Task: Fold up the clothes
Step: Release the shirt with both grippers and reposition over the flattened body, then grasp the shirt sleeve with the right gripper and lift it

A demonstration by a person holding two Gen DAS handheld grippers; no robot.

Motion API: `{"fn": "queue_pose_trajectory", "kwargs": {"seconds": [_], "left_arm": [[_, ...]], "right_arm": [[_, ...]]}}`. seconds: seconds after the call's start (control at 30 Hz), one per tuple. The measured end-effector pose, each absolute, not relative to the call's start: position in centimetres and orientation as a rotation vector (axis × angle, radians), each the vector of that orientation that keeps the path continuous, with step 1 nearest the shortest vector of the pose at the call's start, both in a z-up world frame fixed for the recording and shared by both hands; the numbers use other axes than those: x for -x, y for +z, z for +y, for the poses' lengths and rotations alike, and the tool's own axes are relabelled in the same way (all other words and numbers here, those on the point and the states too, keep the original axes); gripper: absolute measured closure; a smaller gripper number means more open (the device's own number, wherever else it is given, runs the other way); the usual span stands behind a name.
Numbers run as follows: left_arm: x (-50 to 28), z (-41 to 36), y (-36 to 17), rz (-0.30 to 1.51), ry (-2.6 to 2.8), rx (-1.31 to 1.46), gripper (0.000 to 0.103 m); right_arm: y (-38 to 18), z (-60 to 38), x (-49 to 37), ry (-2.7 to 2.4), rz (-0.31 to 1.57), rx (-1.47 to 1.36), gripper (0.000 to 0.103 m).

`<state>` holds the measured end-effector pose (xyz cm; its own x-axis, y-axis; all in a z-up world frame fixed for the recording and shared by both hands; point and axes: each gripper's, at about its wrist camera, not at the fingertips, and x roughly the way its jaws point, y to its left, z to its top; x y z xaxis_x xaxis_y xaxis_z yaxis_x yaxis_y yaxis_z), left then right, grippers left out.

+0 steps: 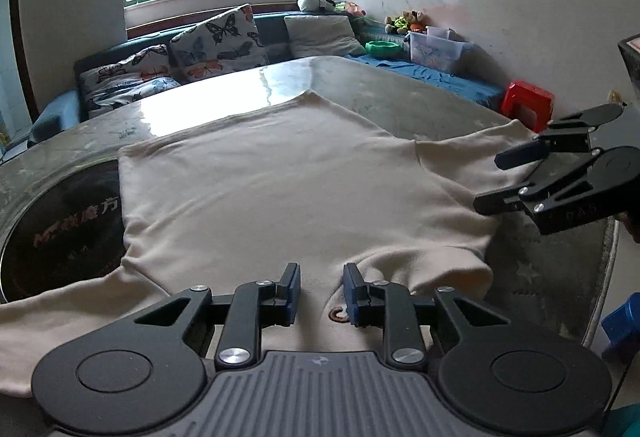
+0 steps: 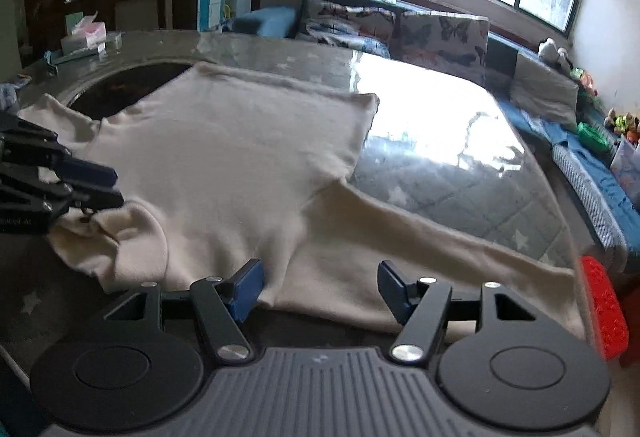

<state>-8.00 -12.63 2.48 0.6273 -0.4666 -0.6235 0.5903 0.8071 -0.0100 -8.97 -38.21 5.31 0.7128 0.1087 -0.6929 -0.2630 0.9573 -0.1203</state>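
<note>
A cream long-sleeved shirt (image 1: pixel 304 177) lies spread flat on the glossy table (image 1: pixel 224 101), hem toward the far side. My left gripper (image 1: pixel 322 293) hovers over its collar with the jaws a little apart; cloth shows in the gap, but the pads do not press on it. In the right wrist view the same left gripper (image 2: pixel 116 187) sits at the left edge above the rumpled collar (image 2: pixel 128 233). My right gripper (image 2: pixel 320 289) stands wide open over the shirt (image 2: pixel 240 157) where one sleeve (image 2: pixel 420 249) joins the body, nothing gripped. It also shows as the right gripper (image 1: pixel 490 181) above the other view's right sleeve.
A dark round inset (image 1: pixel 60 233) in the table is partly covered by the shirt. A sofa with butterfly cushions (image 1: pixel 216 41) runs behind the table. A red stool (image 1: pixel 528 105) and a blue stool (image 1: pixel 624 321) stand at the right. A tissue box (image 2: pixel 84 35) sits at the far left.
</note>
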Motion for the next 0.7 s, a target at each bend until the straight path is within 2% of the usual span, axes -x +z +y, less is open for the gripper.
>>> {"fn": "queue_pose_trajectory", "kwargs": {"seconds": [0.07, 0.2, 0.27, 0.5, 0.57, 0.63, 0.7], "left_arm": [[7.8, -12.7, 2.9, 0.639, -0.608, -0.188, 0.068], [7.6, -13.3, 2.8, 0.648, -0.606, -0.183, 0.066], [7.7, -13.7, 2.6, 0.655, -0.609, -0.189, 0.055], [8.0, -15.3, 3.1, 0.625, -0.620, -0.184, 0.029], [8.0, -15.9, 3.2, 0.619, -0.621, -0.179, 0.017], [8.1, -16.4, 3.4, 0.614, -0.621, -0.174, 0.010], [8.0, -16.9, 3.5, 0.614, -0.622, -0.171, 0.007]], "right_arm": [[5.7, -37.9, 9.0, 0.221, 0.733, 0.208, 0.038], [5.0, -36.7, 8.9, 0.251, 0.746, 0.201, 0.038], [4.4, -36.3, 8.9, 0.259, 0.764, 0.201, 0.038], [5.7, -41.3, 10.5, 0.126, 0.720, 0.044, 0.037], [5.8, -43.1, 10.8, 0.065, 0.716, 0.003, 0.037], [5.7, -45.4, 11.3, 0.013, 0.719, -0.063, 0.037], [5.5, -47.3, 11.7, -0.051, 0.715, -0.083, 0.037]]}}
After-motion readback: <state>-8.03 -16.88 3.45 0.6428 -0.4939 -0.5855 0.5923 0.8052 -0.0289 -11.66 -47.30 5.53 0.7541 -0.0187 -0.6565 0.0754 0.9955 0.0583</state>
